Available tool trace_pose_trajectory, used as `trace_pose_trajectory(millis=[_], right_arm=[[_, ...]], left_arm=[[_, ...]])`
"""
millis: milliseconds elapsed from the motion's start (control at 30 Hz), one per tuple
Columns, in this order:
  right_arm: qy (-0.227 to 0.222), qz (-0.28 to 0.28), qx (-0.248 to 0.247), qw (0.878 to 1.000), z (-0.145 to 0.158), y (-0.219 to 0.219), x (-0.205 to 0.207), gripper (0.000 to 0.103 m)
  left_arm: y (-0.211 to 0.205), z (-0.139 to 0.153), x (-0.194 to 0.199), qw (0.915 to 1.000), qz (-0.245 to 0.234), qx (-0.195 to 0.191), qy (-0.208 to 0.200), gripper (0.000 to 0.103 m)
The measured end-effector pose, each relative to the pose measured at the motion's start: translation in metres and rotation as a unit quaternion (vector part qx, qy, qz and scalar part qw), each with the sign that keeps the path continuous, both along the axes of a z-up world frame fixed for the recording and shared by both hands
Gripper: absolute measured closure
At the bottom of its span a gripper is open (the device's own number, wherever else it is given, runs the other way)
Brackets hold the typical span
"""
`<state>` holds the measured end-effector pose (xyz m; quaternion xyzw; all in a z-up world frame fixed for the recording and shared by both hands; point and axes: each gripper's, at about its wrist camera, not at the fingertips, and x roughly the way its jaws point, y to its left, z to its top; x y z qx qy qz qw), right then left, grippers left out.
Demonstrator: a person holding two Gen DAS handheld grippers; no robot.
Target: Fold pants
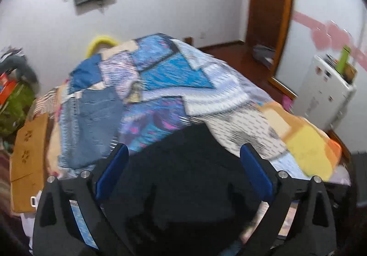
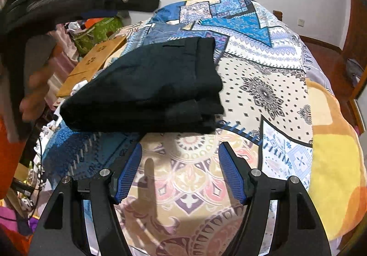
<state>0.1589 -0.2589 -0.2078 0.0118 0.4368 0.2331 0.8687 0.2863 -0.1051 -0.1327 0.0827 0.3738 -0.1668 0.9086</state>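
Black pants lie folded into a thick stack on the patterned bedspread. In the right wrist view my right gripper is open and empty, just short of the stack's near edge. My left gripper shows there at the upper left, above and left of the stack. In the left wrist view my left gripper is open, its blue pads spread wide over the black pants. That view is blurred.
Folded blue jeans lie on the bed's far left. A brown cardboard box sits beside the bed at left, with green bags behind. A yellow-orange blanket covers the right side. A white appliance stands at right.
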Motion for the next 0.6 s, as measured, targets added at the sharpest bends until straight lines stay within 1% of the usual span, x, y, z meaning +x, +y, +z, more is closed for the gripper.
trace_pose_trajectory(millis=[67, 167, 200, 267, 300, 333, 400, 467, 500, 600], right_arm=[[-0.002, 0.006, 0.002, 1.000, 0.001, 0.005, 0.001, 0.037], [-0.005, 0.010, -0.004, 1.000, 0.000, 0.011, 0.004, 0.037], [-0.003, 0.011, -0.004, 1.000, -0.002, 0.013, 0.008, 0.037], [0.000, 0.011, -0.002, 1.000, -0.002, 0.016, 0.012, 0.037], [0.000, 0.011, -0.001, 1.000, -0.001, 0.016, 0.011, 0.037], [0.001, 0.013, -0.002, 1.000, -0.001, 0.017, 0.012, 0.037], [-0.001, 0.019, -0.011, 1.000, 0.000, 0.021, 0.016, 0.037], [-0.004, 0.024, -0.017, 1.000, 0.002, 0.023, 0.018, 0.037], [-0.005, 0.026, -0.019, 0.999, 0.003, 0.023, 0.021, 0.037], [-0.010, 0.032, -0.026, 0.999, 0.006, 0.024, 0.030, 0.037]], left_arm=[[0.021, -0.003, 0.020, 0.9994, 0.033, 0.008, 0.003, 0.004], [0.056, -0.023, 0.059, 0.9958, 0.080, 0.015, 0.043, 0.004], [0.063, -0.030, 0.067, 0.9942, 0.091, 0.023, 0.053, 0.004], [0.075, -0.052, 0.085, 0.9902, 0.111, 0.055, 0.065, 0.004], [0.077, -0.059, 0.090, 0.9888, 0.115, 0.066, 0.068, 0.004], [0.079, -0.074, 0.098, 0.9861, 0.118, 0.089, 0.076, 0.004], [0.084, -0.096, 0.109, 0.9824, 0.119, 0.110, 0.093, 0.004], [0.089, -0.117, 0.118, 0.9787, 0.118, 0.123, 0.114, 0.004], [0.092, -0.126, 0.123, 0.9776, 0.116, 0.124, 0.124, 0.004], [0.103, -0.139, 0.130, 0.9792, 0.109, 0.094, 0.143, 0.004]])
